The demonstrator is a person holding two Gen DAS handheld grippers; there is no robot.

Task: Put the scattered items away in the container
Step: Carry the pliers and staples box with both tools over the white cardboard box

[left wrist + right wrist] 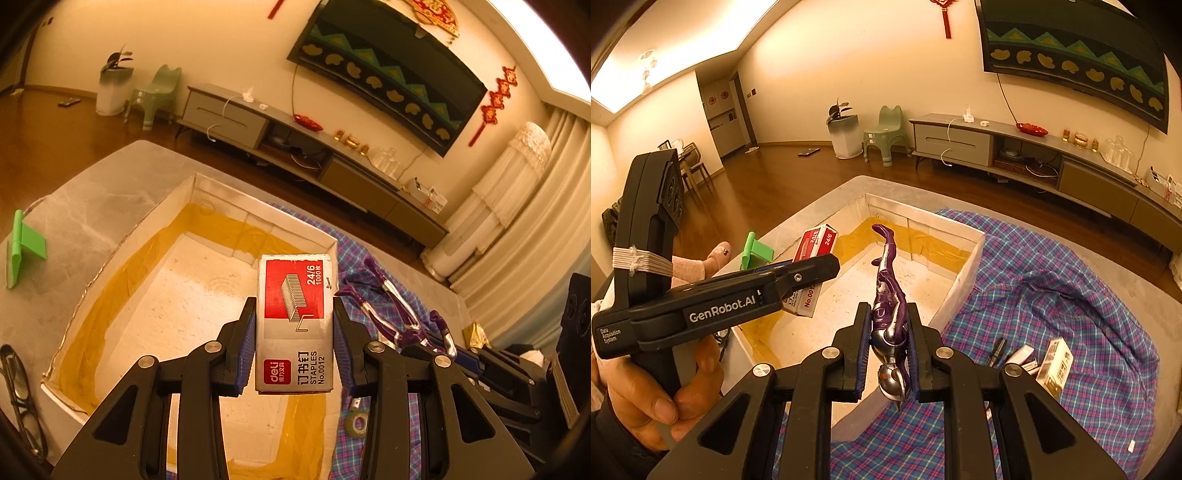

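My left gripper (294, 341) is shut on a red and grey box of staples (295, 321), held above the open white box (122, 236) with yellow tape along its inner walls. In the right wrist view the same staple box (814, 254) hangs over the container (964, 269), in the left gripper (798, 277) held by a hand (661, 395). My right gripper (888, 350) is shut on a purple and silver toy figure (889, 295), head toward the camera, legs pointing out over the container. The left wrist view shows that figure (399, 310) at the right.
A plaid shirt (1052, 295) lies right of the container, with a marker (997, 350) and small boxes (1054, 363) on it. A green stand (26, 251) and glasses (20, 391) lie on the grey table left of the container. A tape roll (357, 421) rests on the shirt.
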